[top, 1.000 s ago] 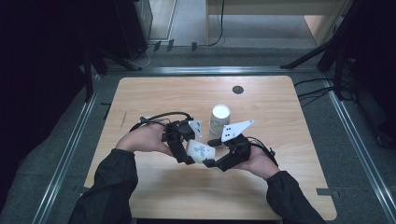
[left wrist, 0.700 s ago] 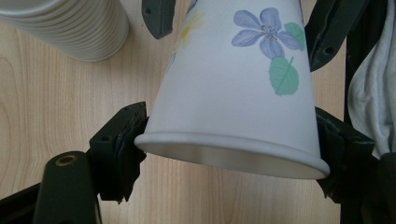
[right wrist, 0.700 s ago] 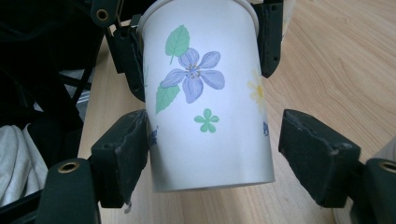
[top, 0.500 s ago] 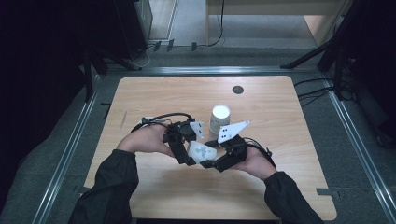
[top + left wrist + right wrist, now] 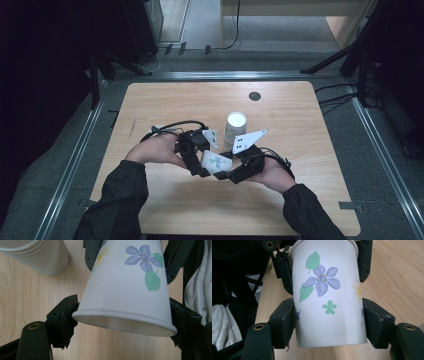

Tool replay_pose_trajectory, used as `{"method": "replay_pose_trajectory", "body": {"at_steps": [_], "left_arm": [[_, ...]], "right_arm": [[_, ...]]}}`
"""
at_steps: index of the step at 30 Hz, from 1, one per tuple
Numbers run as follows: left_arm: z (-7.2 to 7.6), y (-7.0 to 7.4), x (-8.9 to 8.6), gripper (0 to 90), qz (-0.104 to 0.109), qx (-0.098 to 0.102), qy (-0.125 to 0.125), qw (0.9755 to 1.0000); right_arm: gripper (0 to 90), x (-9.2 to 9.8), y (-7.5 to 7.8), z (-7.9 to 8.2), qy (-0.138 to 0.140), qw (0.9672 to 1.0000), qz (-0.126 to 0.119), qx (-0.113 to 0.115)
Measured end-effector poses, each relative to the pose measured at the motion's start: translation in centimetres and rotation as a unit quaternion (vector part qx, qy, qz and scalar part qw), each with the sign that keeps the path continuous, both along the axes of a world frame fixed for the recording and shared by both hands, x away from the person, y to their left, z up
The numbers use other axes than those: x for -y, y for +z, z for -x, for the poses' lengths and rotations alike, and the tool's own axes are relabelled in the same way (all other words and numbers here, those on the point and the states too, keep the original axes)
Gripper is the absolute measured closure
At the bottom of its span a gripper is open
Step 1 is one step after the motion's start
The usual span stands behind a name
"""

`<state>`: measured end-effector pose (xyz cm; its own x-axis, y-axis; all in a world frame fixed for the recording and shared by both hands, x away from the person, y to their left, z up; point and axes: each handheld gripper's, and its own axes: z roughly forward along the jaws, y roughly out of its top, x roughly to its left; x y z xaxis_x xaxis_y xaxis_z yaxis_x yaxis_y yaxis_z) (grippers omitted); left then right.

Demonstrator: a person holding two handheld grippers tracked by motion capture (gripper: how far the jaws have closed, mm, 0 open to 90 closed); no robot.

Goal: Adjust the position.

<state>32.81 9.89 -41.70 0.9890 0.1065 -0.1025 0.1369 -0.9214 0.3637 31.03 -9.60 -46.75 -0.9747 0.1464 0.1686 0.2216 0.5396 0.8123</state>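
A white paper cup (image 5: 216, 162) printed with flowers lies on its side just above the table, held between both grippers. My left gripper (image 5: 204, 163) is shut on it near the open rim; in the left gripper view the cup (image 5: 125, 285) sits with its rim between the pads (image 5: 63, 317). My right gripper (image 5: 227, 171) has just been closing and its pads (image 5: 284, 322) now press on both sides of the cup (image 5: 327, 297) near its base. A stack of the same cups (image 5: 235, 127) stands upright just behind the grippers.
The wooden table (image 5: 300, 200) has a small dark round disc (image 5: 255, 96) at the back. The stack of cups (image 5: 37, 255) stands close beside the held cup. Metal rails and dark floor surround the table.
The right gripper's jaws have closed in on the cup's base end. Both hands have stayed where they were, and the left gripper has kept its hold.
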Motion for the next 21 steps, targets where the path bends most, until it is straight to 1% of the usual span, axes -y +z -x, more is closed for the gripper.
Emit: {"method": "replay_pose_trajectory", "body": {"at_steps": [3,5,6,7,9,10,11,13,16,17,18,19,21], "left_arm": [[-0.2,0.2,-0.3,16.7,0.012,-0.007,0.005,0.9999],[-0.1,0.2,-0.4,13.4,0.021,-0.006,0.013,0.9997],[-0.2,0.3,-0.6,12.9,0.028,-0.007,0.017,0.9994],[-0.2,0.4,-0.8,12.7,0.037,-0.008,0.022,0.999],[-0.3,0.5,-1.1,12.7,0.047,-0.009,0.025,0.9985],[-0.2,0.5,-1.3,12.8,0.056,-0.006,0.027,0.998],[-0.2,0.6,-1.4,12.9,0.063,-0.005,0.029,0.9976],[-0.2,0.7,-1.8,12.8,0.073,0.004,0.032,0.9968],[-0.2,0.8,-2.3,12.7,0.094,0.003,0.041,0.9947],[-0.1,0.8,-2.5,12.5,0.097,-0.001,0.043,0.9944],[-0.1,0.7,-2.6,12.2,0.102,0.004,0.045,0.9937],[-0.1,0.7,-2.9,11.8,0.107,0.001,0.051,0.9929],[0.0,0.6,-3.2,11.2,0.115,0.003,0.06,0.9915]], "right_arm": [[32.8,0.2,0.2,0.0,-0.002,1.0,-0.003,0.003],[32.8,0.5,0.3,-0.1,-0.004,1.0,-0.006,0.004],[32.8,0.6,0.4,-0.1,-0.006,0.9999,-0.007,0.008],[32.7,0.8,0.5,-0.1,-0.009,0.9999,-0.008,0.004],[32.8,1.1,0.6,-0.2,-0.012,0.9998,-0.013,0.009],[32.8,1.2,0.7,-0.2,-0.012,0.9998,-0.014,0.006],[32.7,1.3,0.8,-0.2,-0.012,0.9997,-0.018,0.01],[32.8,1.5,0.9,-0.2,-0.014,0.9997,-0.021,0.008],[32.8,1.7,1.1,-0.3,-0.017,0.9995,-0.025,0.007],[32.7,1.8,1.1,-0.3,-0.017,0.9995,-0.027,0.007],[32.7,1.9,1.2,-0.2,-0.017,0.9994,-0.028,0.006],[32.7,2.0,1.3,-0.3,-0.018,0.9993,-0.031,0.006],[32.7,2.2,1.4,-0.2,-0.02,0.9991,-0.036,0.006]]}}
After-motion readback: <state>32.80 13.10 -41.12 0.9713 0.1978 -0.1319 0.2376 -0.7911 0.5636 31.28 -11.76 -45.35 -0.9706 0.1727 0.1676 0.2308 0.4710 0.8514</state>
